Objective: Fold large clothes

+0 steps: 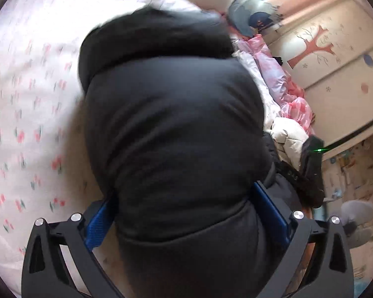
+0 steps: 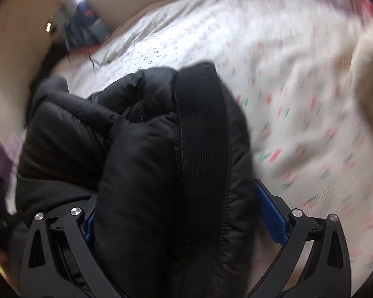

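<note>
A black puffy jacket (image 1: 174, 114) lies bunched on the flowered bed sheet (image 1: 24, 99) and fills the middle of the left wrist view. My left gripper (image 1: 184, 198) stands wide open around it, and the inner faces of both blue pads (image 1: 99, 221) show. In the right wrist view the same jacket (image 2: 141, 154) is folded over, with a ribbed black band (image 2: 201, 129) running along its top. My right gripper (image 2: 176, 198) is also wide open, with the jacket between the jaws. Its right pad (image 2: 271, 213) is bare and just clear of the cloth, while the left pad is mostly hidden.
A pink and white quilt (image 1: 281, 82) and a cream puffy garment (image 1: 291, 136) lie beside the jacket. A black device with a green light (image 1: 310, 164) is close by. A wardrobe with a tree picture (image 1: 323, 49) stands behind. Flowered sheet (image 2: 298, 87) spreads to the right.
</note>
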Available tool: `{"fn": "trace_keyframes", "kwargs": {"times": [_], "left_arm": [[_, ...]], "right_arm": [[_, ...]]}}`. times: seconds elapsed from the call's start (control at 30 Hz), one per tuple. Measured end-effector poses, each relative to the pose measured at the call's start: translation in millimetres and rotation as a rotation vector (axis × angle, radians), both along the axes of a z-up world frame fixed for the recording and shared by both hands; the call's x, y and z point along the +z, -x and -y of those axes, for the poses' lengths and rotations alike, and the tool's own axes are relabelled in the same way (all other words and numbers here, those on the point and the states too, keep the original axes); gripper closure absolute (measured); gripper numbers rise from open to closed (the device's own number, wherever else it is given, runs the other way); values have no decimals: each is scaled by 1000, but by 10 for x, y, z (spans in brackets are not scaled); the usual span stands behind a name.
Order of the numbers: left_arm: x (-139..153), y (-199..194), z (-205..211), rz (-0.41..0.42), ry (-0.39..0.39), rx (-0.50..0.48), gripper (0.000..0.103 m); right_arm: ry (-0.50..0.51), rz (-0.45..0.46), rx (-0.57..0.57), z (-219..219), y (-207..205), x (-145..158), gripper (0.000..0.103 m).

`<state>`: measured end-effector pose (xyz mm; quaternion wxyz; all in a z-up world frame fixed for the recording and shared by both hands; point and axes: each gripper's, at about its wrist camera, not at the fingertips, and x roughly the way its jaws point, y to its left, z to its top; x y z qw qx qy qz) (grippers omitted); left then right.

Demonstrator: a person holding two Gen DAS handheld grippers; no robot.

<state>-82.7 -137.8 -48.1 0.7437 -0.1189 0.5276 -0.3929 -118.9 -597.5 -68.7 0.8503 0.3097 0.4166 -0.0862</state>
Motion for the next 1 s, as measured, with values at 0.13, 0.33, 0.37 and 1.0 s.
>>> {"fn": "trace_keyframes", "kwargs": {"times": [0.13, 0.33, 0.37, 1.0], "left_arm": [[430, -51, 192, 335, -100, -22, 22], [72, -766, -394, 150, -180, 40, 22], [-3, -789, -591, 112, -140, 51, 22], [90, -457, -1035, 116, -91, 30, 21]], "right_arm": [[-18, 137, -34, -116, -248, 90, 6], [122, 35, 102, -471, -976, 17, 6], [126, 33, 114, -468, -988, -3, 6], [235, 84, 249, -900, -157, 415, 6]]}}
